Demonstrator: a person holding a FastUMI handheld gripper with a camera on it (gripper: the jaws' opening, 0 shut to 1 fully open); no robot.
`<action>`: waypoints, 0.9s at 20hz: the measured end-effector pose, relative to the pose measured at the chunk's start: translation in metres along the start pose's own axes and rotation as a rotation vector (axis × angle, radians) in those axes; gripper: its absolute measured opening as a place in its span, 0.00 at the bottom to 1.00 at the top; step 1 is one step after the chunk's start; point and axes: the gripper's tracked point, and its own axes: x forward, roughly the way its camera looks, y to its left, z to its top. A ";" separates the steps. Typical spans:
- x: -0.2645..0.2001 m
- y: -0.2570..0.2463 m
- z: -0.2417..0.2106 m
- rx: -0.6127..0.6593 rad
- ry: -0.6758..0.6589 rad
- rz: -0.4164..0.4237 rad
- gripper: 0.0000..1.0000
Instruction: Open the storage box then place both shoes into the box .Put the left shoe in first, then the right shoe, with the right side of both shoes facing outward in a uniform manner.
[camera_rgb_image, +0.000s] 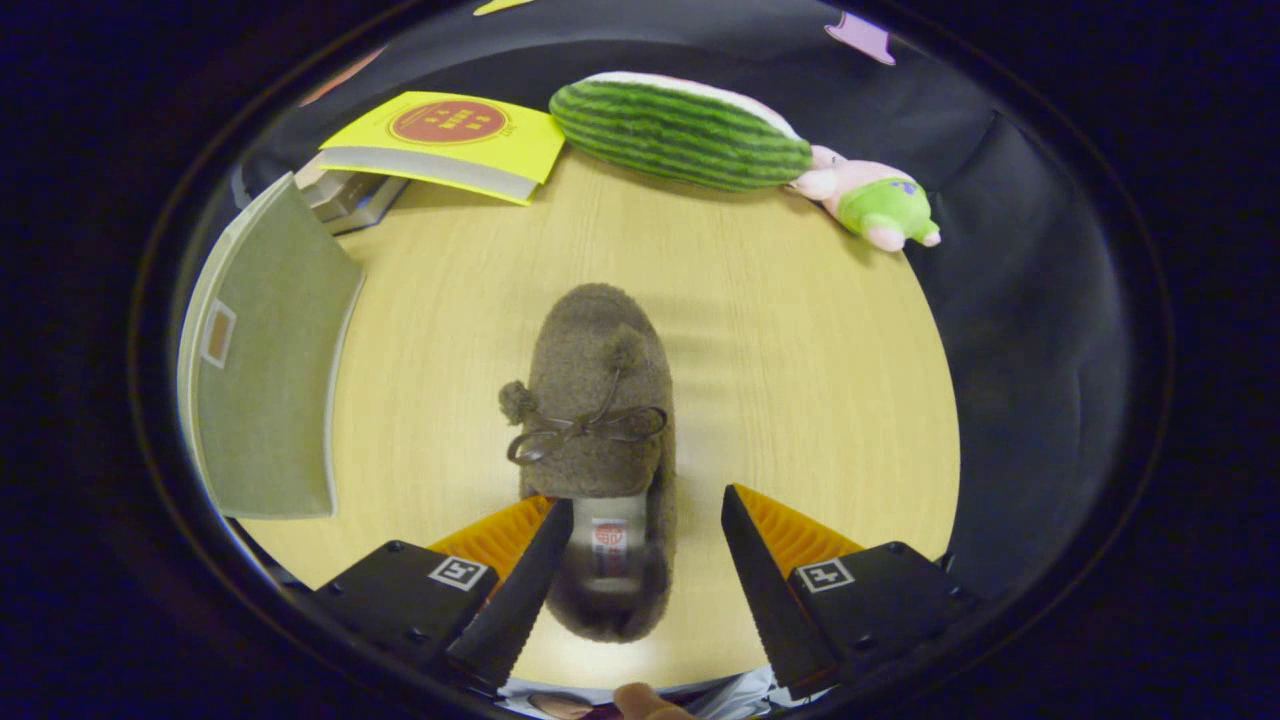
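- Gripper (648, 545): fingers spread wide, grasping nothing; the shoe's heel end lies between them, close to the left finger and clear of the right one.
- One shoe (598, 420), brown and fuzzy with a bow, lies on the table (800, 380), toe pointing far.
- One box (265, 350), grey-green, sits left of the shoe; its contents cannot be seen.
- Far side: one yellow book (450, 140), one watermelon plush (680, 130), one pink-and-green toy (875, 205).
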 end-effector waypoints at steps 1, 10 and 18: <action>0.007 -0.002 -0.001 -0.002 0.019 0.007 0.96; 0.023 0.006 0.014 0.014 -0.003 0.043 0.18; -0.017 -0.005 0.013 0.195 -0.008 0.143 0.06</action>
